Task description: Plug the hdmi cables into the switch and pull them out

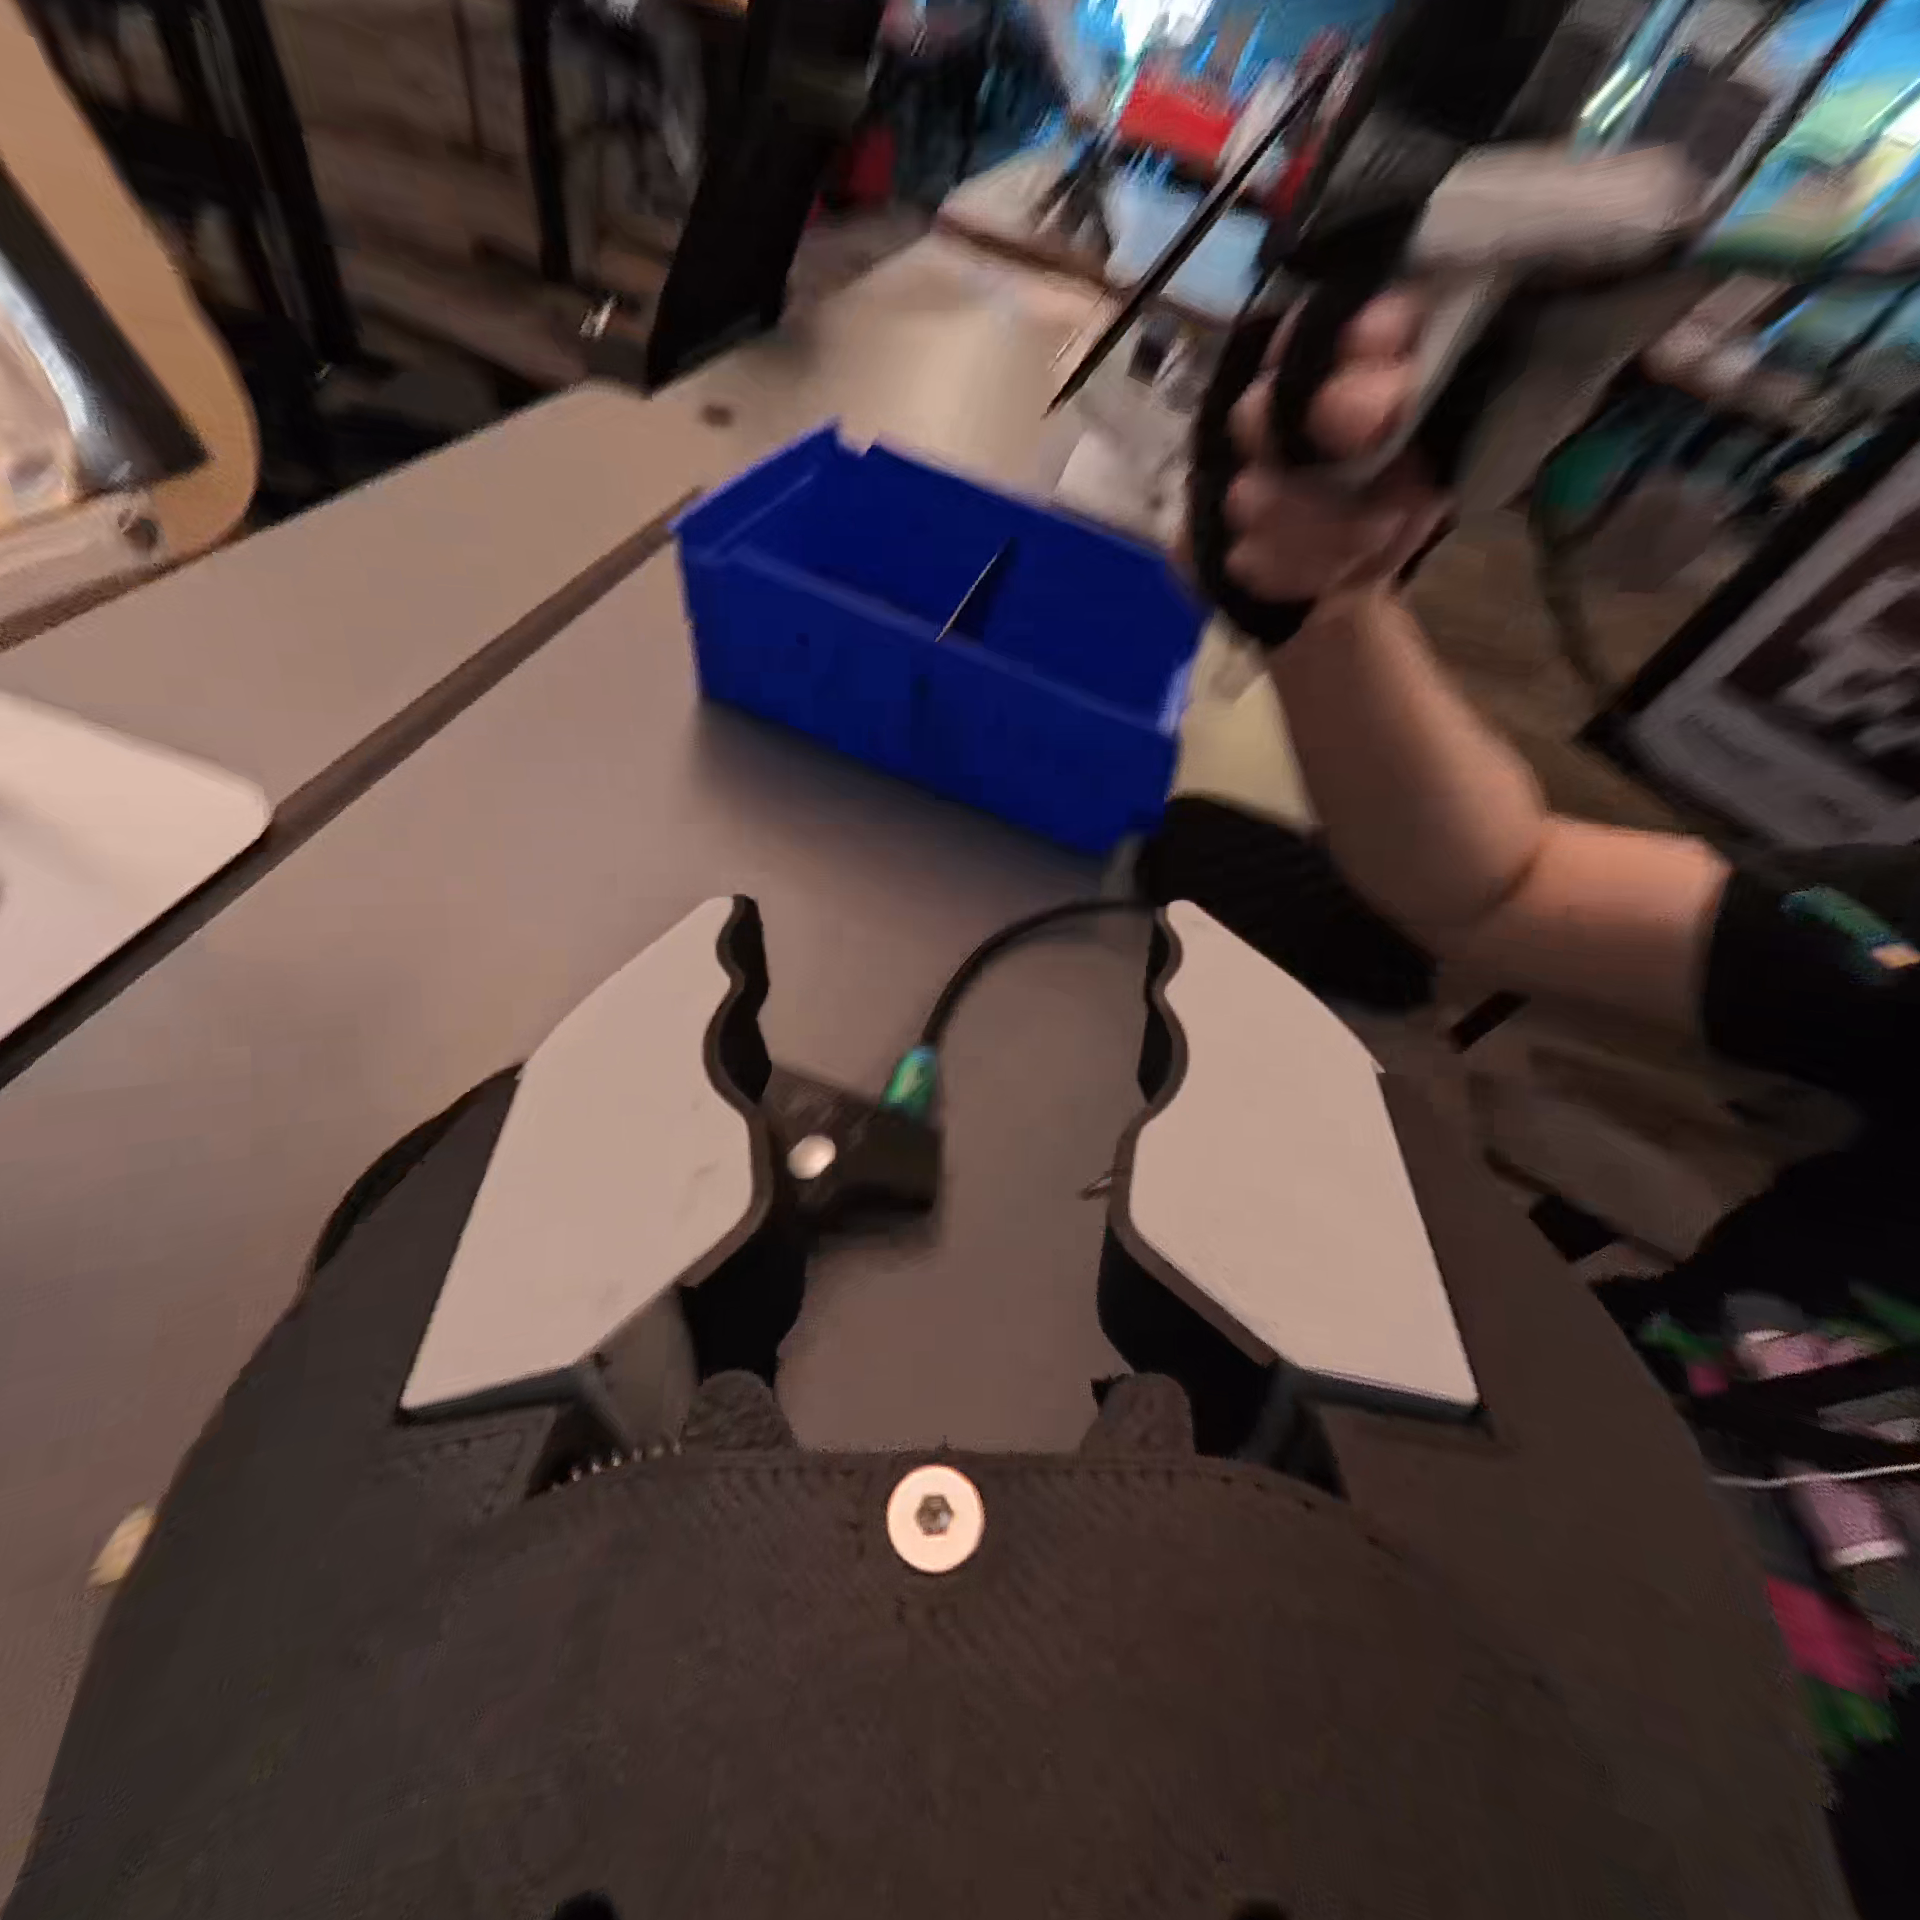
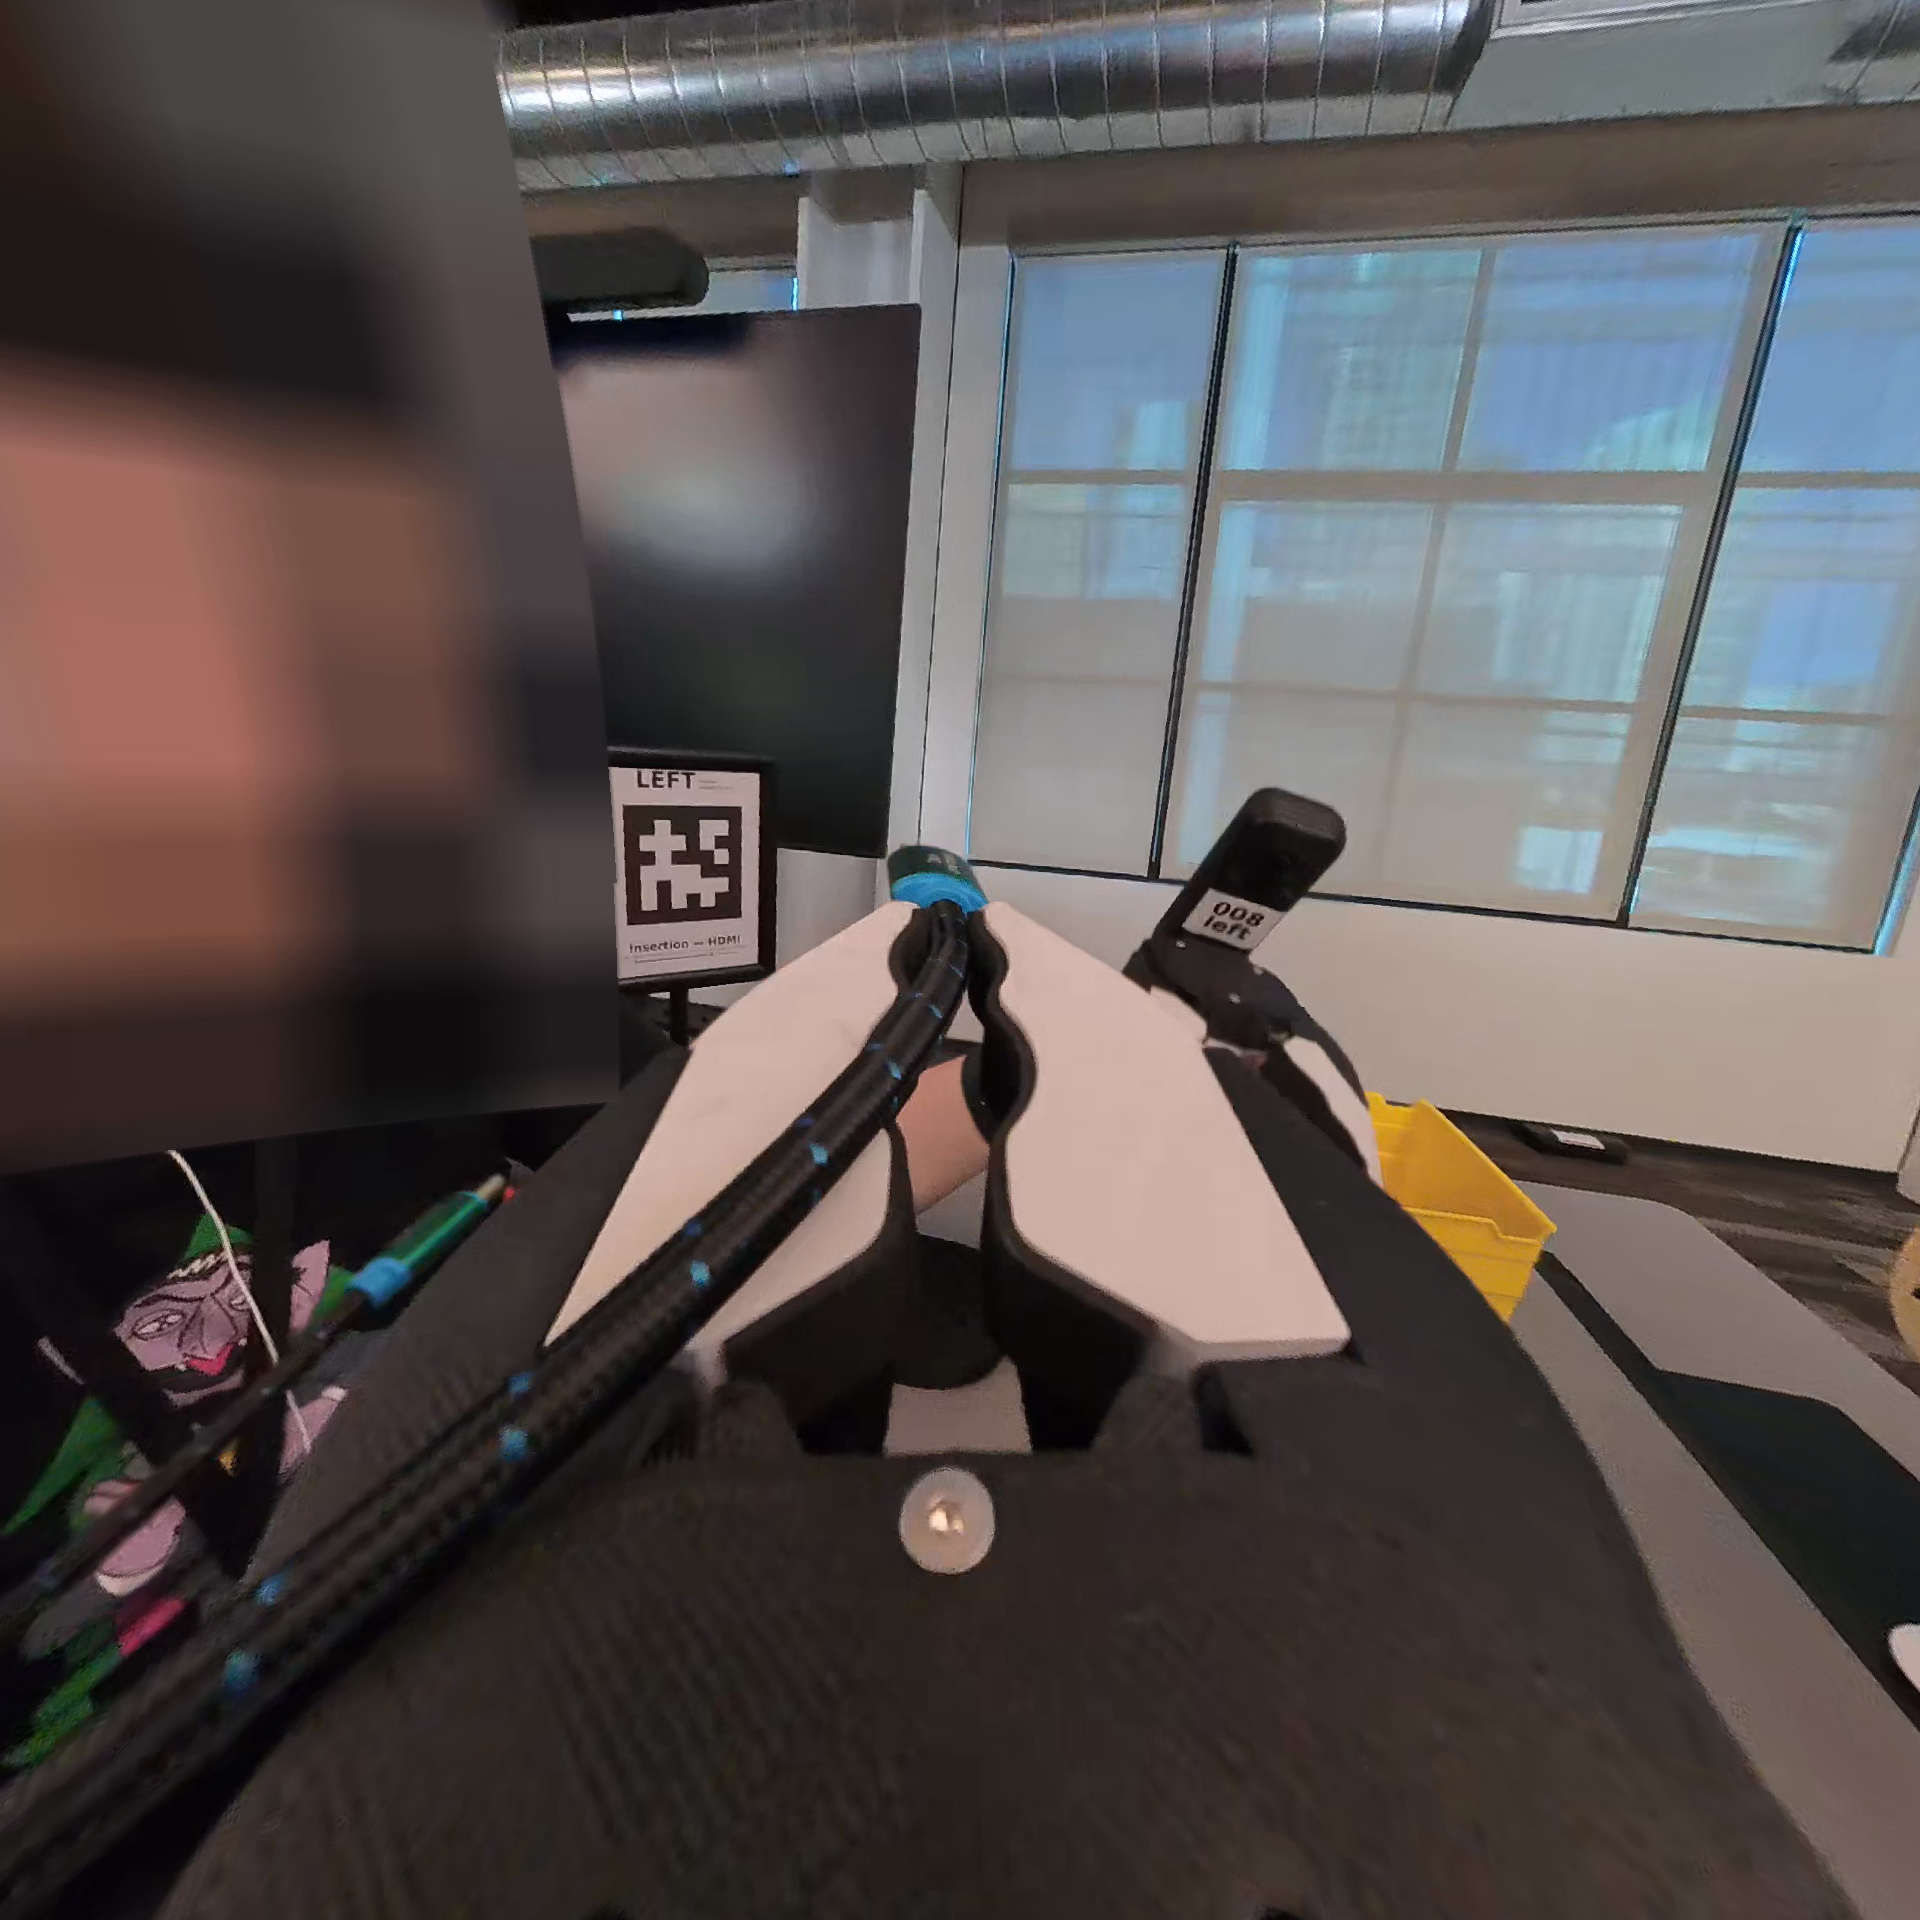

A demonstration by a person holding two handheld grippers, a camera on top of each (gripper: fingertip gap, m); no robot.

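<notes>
In the left wrist view a small black HDMI switch [image 1: 847,1148] lies on the grey table [image 1: 468,935]. One cable with a green plug [image 1: 912,1075] is plugged into it and runs off to the right. My left gripper [image 1: 956,925] is open and low over the table, with the switch between its jaws, close to the left finger [image 1: 623,1143]. My right gripper [image 2: 971,920] is raised in the air. It is shut on a black braided HDMI cable [image 2: 727,1236], whose blue-collared plug [image 2: 930,883] sticks out past the fingertips.
A blue divided bin [image 1: 935,665] stands beyond the switch. A person's right hand [image 1: 1340,488] holds the other gripper high at the upper right. In the right wrist view are a yellow bin [image 2: 1455,1205], a marker sign [image 2: 691,862], a dark monitor [image 2: 748,571] and a second loose plug [image 2: 416,1252].
</notes>
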